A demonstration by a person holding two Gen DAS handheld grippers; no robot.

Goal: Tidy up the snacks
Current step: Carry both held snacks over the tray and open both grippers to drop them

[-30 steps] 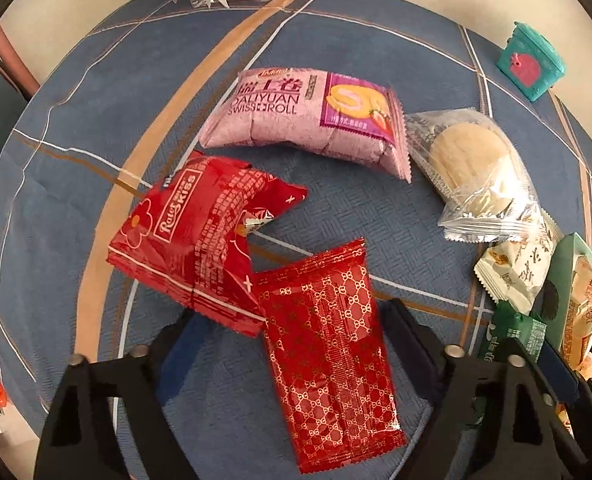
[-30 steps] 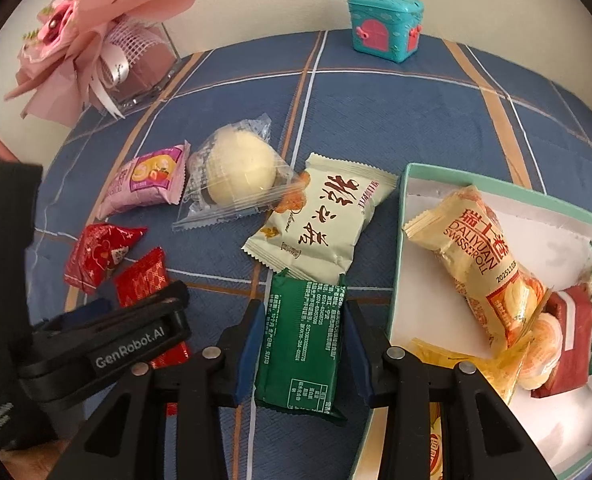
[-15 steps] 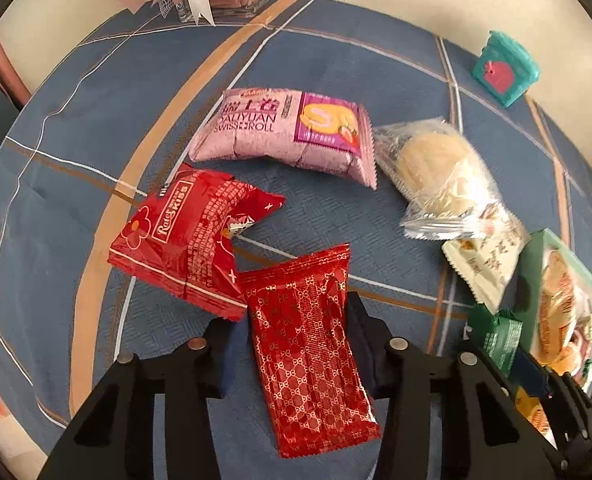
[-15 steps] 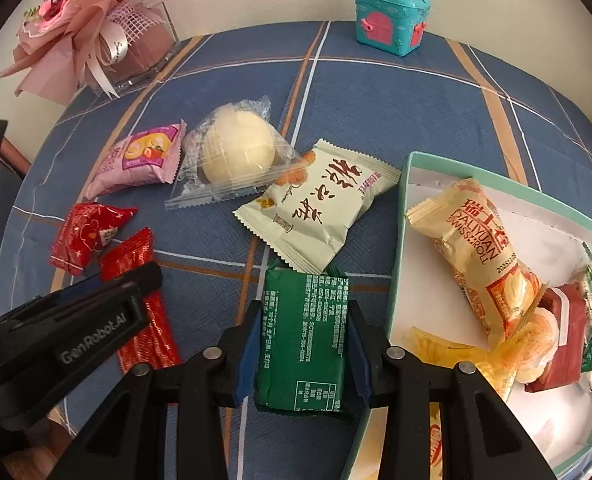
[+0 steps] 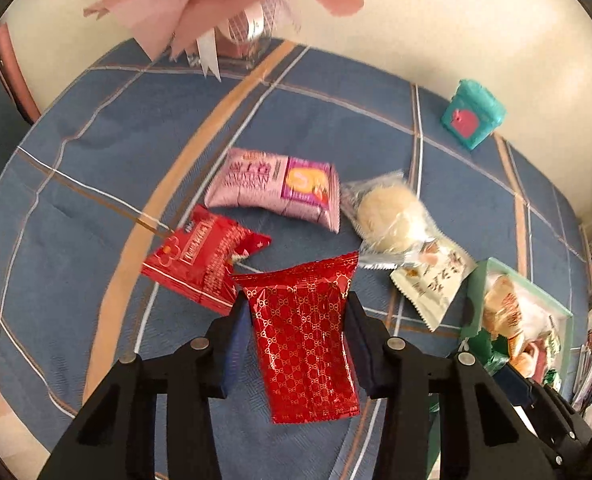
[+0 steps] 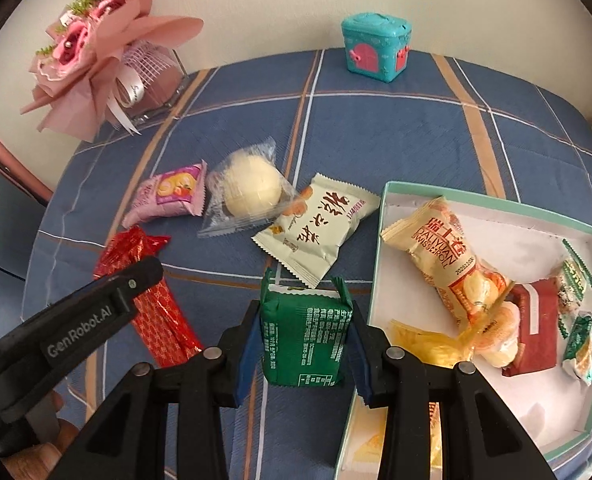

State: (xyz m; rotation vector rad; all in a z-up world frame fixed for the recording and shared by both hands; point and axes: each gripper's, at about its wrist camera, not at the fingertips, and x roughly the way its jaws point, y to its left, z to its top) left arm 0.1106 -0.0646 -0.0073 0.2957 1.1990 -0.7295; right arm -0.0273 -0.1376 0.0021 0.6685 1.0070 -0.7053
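Our left gripper [image 5: 299, 336] has just closed, pinching the red packet [image 5: 304, 344], now lifted; our right gripper [image 6: 301, 338] pinches the green packet [image 6: 303, 336], raised beside the tray [image 6: 380, 240], both pointing steeply down.

Left hand-held gripper [image 5: 298, 320] closed on red gold-patterned packet [image 5: 306, 344], lifted; green packet [image 6: 302, 340] lifted too
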